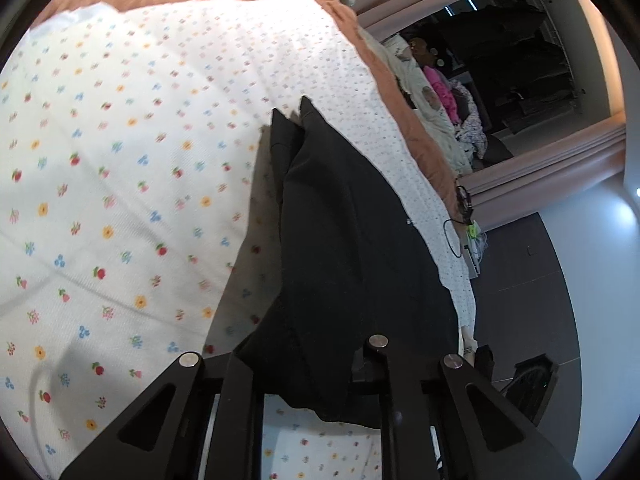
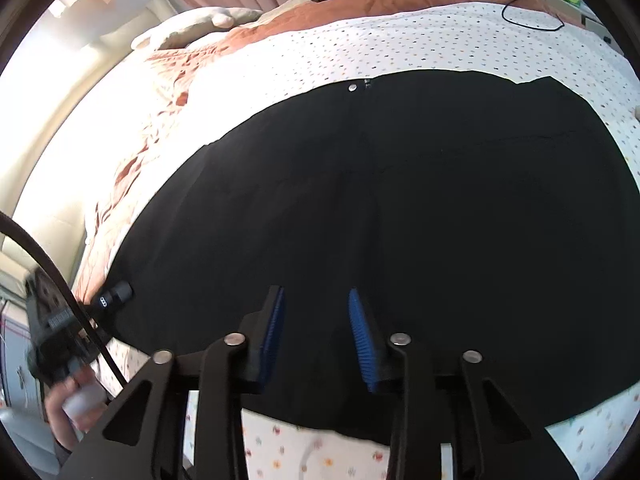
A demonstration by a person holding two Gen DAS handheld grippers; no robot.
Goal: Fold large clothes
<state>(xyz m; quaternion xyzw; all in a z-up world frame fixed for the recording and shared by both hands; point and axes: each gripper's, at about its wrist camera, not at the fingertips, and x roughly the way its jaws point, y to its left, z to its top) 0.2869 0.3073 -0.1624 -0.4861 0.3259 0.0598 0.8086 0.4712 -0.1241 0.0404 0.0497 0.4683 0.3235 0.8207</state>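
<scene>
Your left gripper point(image 1: 304, 364) has its jaws pinched on a fold of the black garment point(image 1: 344, 248). In the left wrist view the cloth runs up and away from the jaws in a long, narrow bunch w/ two pointed corners at its far end. The jaw tips are hidden under the fabric, so you cannot see the pads.

Your right gripper point(image 2: 316, 332) has its jaws spread. The blue ribbed pads point(image 2: 362, 344) stand apart over the garment point(image 2: 400, 220), w/ a clear gap between them. Nothing is pinched on this side. Whether the tips touch the cloth cannot be told.

Garment location: it lies on the bed, on top of the white flowered sheet point(image 1: 120, 160). In the right wrist view it is spread wide and mostly flat, covering the middle of the picture. A small silver button point(image 2: 352, 87) sits at its far edge, w/ a zip just beside it.

Surroundings:
- Rust-brown blanket point(image 2: 360, 4) beyond the flowered sheet, toward the far side of the bed.
- Cream pillow point(image 2: 200, 24) at the far left of the bed in the right wrist view.
- Black cable point(image 2: 520, 16) on the far right part of the bed.
- Your left hand point(image 2: 76, 400) shows at the lower left of the right wrist view, gripping the other tool's handle, blurred.
- Dark tiled floor point(image 1: 520, 300) to the right of the bed in the left wrist view.
</scene>
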